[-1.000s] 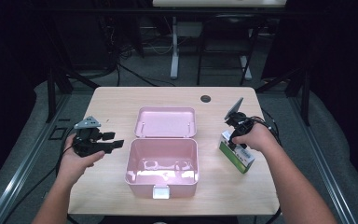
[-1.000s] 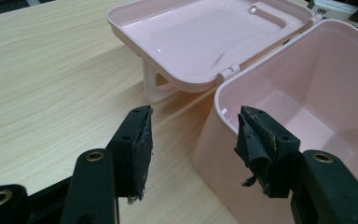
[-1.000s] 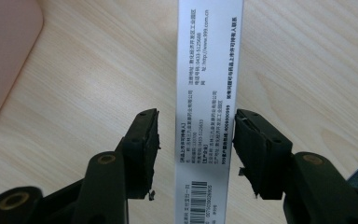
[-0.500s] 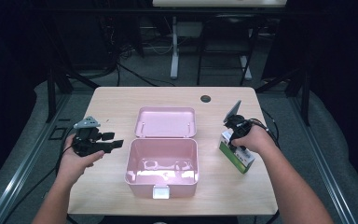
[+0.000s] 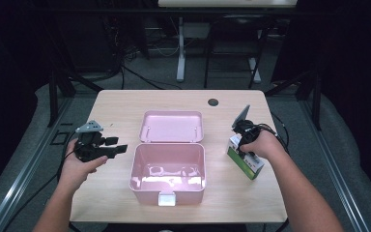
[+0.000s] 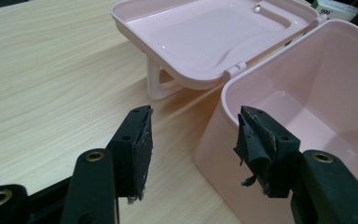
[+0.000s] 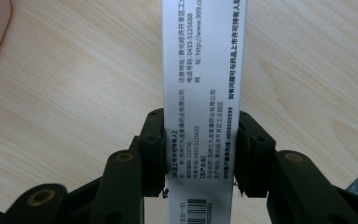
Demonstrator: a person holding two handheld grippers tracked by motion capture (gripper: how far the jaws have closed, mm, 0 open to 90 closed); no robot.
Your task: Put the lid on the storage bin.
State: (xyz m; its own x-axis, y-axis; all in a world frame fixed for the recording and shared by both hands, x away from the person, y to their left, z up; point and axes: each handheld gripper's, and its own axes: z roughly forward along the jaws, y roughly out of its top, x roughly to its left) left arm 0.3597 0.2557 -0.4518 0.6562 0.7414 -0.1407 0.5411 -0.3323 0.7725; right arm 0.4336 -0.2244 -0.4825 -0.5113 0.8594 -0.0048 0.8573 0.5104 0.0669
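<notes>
The right tool (image 5: 242,138) is down over a small green and white box (image 5: 245,162) that lies on the worktop (image 5: 125,106), to the right of the open pink case (image 5: 168,169). Its jaws have just been closing, and in the right gripper view the box (image 7: 204,84) sits between them with both pads right up against its white sides, so it looks like a grip that is only just starting. If the squeeze is too soft, the box could slip out when it is lifted. If it is too hard, the thin card could get squashed. The jaws hold the box near one end, so the far end might tip down and bump the rim of the case on the way in. The box lies flat. Its long side runs from near the person toward the far edge of the worktop, leaning a bit left, straight away from the tool. The left tool (image 5: 110,146) waits near the left side of the case with its jaws (image 6: 191,149) wide apart and nothing in them.
</notes>
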